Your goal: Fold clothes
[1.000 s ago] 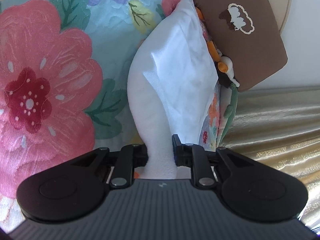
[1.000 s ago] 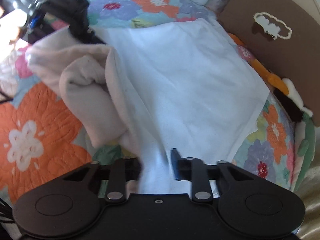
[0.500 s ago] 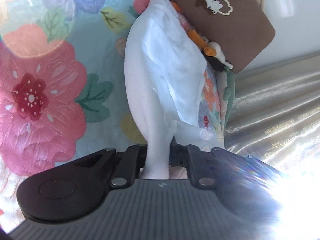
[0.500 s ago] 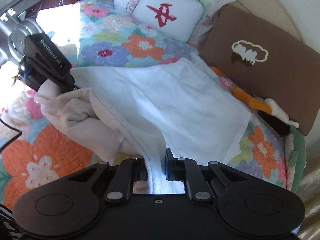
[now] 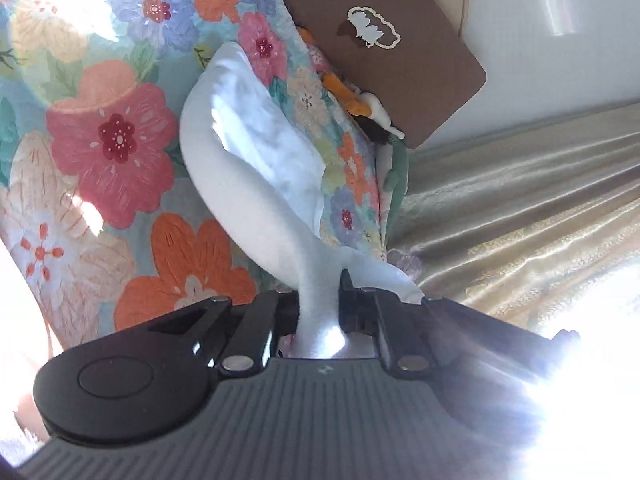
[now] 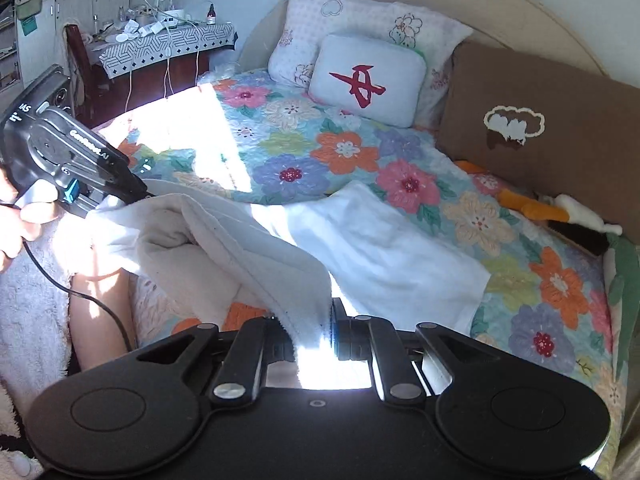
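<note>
A white fleecy garment (image 6: 372,240) with a cream inner side (image 6: 192,256) hangs between my two grippers above the floral quilt (image 6: 304,148). My right gripper (image 6: 314,324) is shut on its near edge. My left gripper (image 5: 320,300) is shut on another edge of the same garment (image 5: 248,148). The left gripper also shows in the right wrist view (image 6: 132,196) at the left, gripping the cloth. The far end of the garment still rests on the quilt.
A brown cushion (image 6: 552,128) leans at the right of the bed, with a white pillow (image 6: 368,80) and a floral pillow (image 6: 360,16) at the headboard. Stuffed toys (image 6: 560,208) lie below the cushion. A gold curtain (image 5: 520,200) hangs on the right. A cluttered side table (image 6: 160,40) stands far left.
Both grippers have lifted and pulled back with the garment. The cloth has come up off the quilt and more of the bed and room shows.
</note>
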The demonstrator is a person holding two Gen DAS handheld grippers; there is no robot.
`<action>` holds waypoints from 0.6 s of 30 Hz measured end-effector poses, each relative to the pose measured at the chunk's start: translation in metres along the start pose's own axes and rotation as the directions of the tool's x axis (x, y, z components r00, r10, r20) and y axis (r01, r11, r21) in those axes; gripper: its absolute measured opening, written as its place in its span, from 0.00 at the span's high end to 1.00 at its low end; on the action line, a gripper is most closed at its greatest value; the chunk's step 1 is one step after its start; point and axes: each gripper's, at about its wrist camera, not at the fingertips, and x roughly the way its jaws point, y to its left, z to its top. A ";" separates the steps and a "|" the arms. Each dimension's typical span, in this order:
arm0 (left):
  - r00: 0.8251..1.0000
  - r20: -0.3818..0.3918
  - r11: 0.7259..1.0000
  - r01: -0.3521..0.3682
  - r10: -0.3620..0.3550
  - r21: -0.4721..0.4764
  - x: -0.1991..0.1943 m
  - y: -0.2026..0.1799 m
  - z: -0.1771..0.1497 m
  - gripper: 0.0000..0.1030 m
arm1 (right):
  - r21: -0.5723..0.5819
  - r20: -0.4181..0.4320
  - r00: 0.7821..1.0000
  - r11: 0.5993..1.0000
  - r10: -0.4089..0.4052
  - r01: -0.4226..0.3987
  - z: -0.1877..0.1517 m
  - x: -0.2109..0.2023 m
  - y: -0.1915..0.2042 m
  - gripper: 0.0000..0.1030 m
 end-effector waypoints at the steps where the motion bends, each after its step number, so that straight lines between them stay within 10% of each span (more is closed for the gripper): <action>1: 1.000 -0.001 1.000 -0.014 0.014 0.012 0.004 0.000 0.002 0.92 | -0.009 0.003 1.000 1.000 -0.002 0.002 0.001 0.005 -0.002 0.87; 7: 0.989 -0.002 0.980 -0.143 0.145 0.138 0.050 -0.007 0.033 0.91 | 0.014 0.008 0.999 0.999 -0.034 0.034 0.011 0.072 -0.039 0.87; 13: 0.954 0.071 0.866 -0.295 0.291 0.403 0.102 -0.043 0.089 0.91 | 0.102 -0.001 1.000 0.994 -0.030 0.030 0.038 0.131 -0.089 0.87; 18: 0.942 0.081 0.829 -0.325 0.325 0.456 0.146 -0.038 0.123 0.91 | 0.227 -0.018 1.000 0.974 0.005 0.000 0.039 0.174 -0.131 0.86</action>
